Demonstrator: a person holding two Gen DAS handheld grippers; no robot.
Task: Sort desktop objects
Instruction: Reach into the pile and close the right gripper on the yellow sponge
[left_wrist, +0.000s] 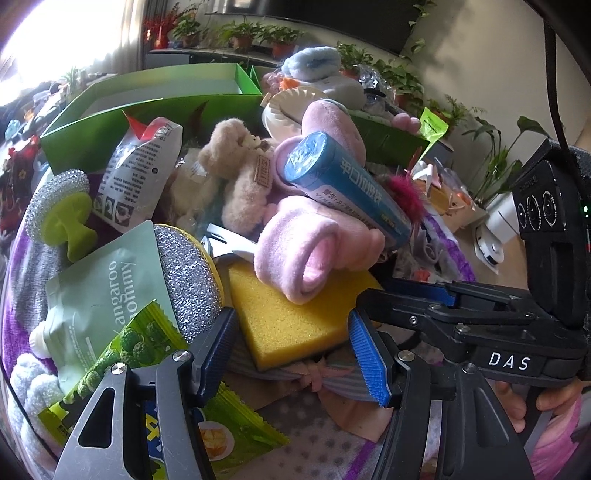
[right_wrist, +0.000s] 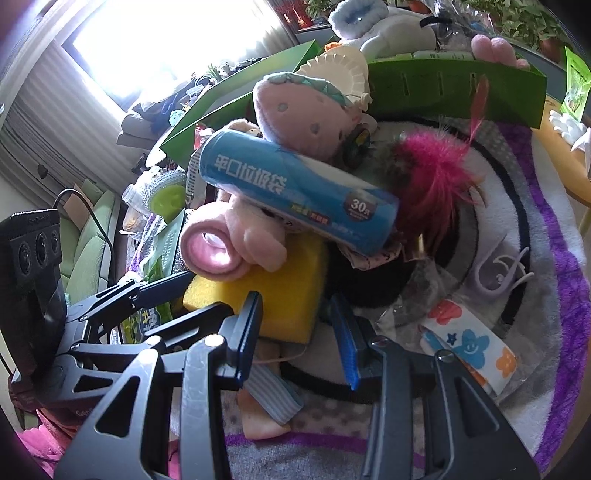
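A sunlit room with potted plants (left_wrist: 255, 35) along the far wall backs a counter draped in a purple-and-grey fleece blanket (right_wrist: 546, 236) and heaped with clutter. A yellow foam sponge block (left_wrist: 291, 317) lies under a rolled pink fleece cloth (left_wrist: 306, 247) and a blue cylindrical roll of bin bags (left_wrist: 347, 188), in front of a green cardboard box (left_wrist: 155, 92). The left tool (left_wrist: 293, 350) stands partly open, its blue pads either side of the sponge; whether they press on it is unclear. The right tool (right_wrist: 301, 334), also partly open, holds nothing visible.
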